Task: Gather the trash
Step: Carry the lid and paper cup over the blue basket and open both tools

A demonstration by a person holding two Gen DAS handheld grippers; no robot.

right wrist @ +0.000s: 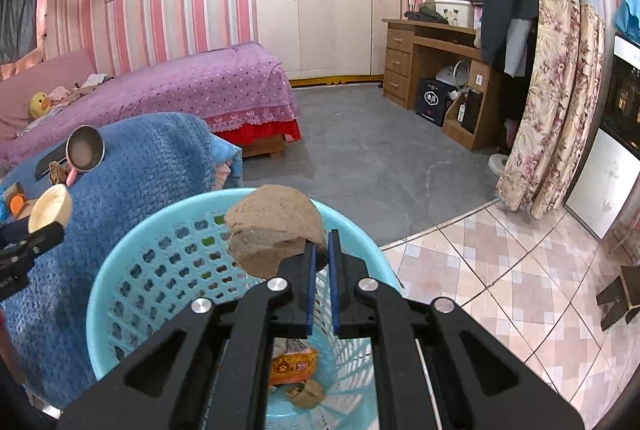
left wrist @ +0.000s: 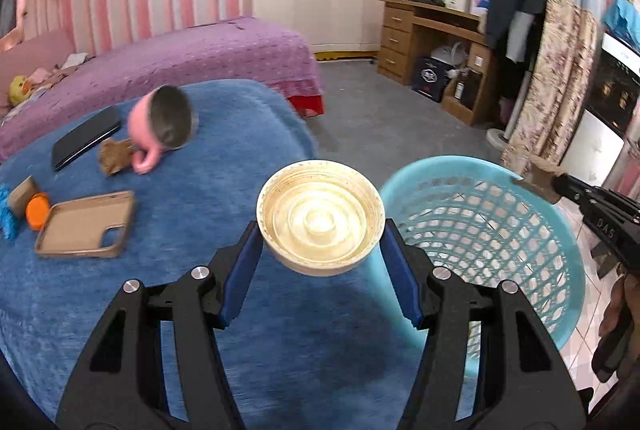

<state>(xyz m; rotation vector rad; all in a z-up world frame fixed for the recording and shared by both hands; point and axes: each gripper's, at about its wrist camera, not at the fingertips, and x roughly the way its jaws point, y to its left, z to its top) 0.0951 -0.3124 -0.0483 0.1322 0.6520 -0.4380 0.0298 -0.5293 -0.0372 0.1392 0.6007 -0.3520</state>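
**A:** Which item lies nearer the basket (right wrist: 132,270)?

**B:** The brown lump (right wrist: 276,234), pinched at its lower right edge by the right gripper (right wrist: 322,250). The jaws are drawn narrow around it. In the right wrist view the lump hangs over the basket's mouth, inside the far rim, with wrappers visible at the bottom below.

**A:** And the left gripper (left wrist: 320,250)?

**B:** It spans a cream lid (left wrist: 320,218), hollow side toward the camera, the blue pads (left wrist: 240,270) touching its two opposite edges; jaws fairly wide. The lid sits above the blue blanket (left wrist: 160,310), just beside the basket (left wrist: 520,230), which lies to its right.

**A:** So the deciding relation?

**B:** Probably this: the lump is already above the opening and needs only a release, whereas the lid must first travel rightward across the near rim.

**A:** What remains on the blanket?

**B:** A pink cup (left wrist: 160,125), a brown scrap (left wrist: 114,157), an orange cap (left wrist: 38,216), a phone case (left wrist: 86,230).
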